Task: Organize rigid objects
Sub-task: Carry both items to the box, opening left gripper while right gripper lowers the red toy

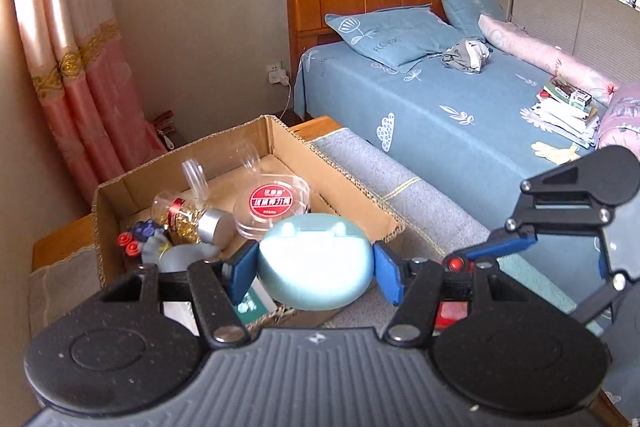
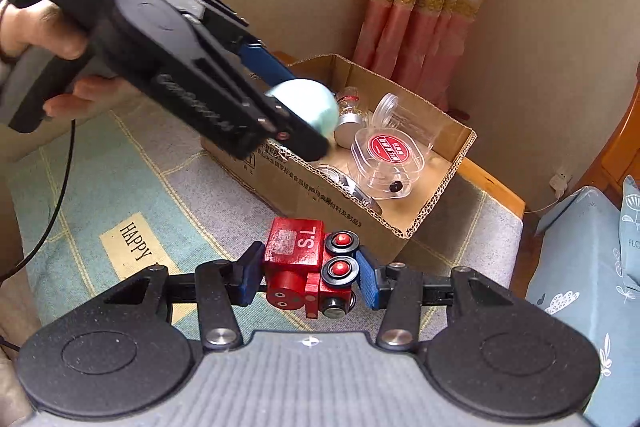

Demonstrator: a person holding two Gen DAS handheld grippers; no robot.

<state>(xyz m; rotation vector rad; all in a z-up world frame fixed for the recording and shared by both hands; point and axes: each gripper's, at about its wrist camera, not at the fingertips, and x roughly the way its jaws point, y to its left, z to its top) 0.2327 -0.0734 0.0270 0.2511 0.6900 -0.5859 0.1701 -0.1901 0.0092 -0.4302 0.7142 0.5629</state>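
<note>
Left gripper (image 1: 316, 267) clamped on a pale blue rounded plastic case (image 1: 314, 263) over the open cardboard box (image 2: 436, 203) of clear jars, right gripper (image 2: 306, 279) gripping a red wooden toy train (image 2: 304, 259) above the patterned mat (image 2: 100, 187), just beside the box.

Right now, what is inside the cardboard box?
The cardboard box holds a clear round case with a red label, a silver-capped bottle of gold bits and a clear tube. The pale blue case hides the near corner.
</note>
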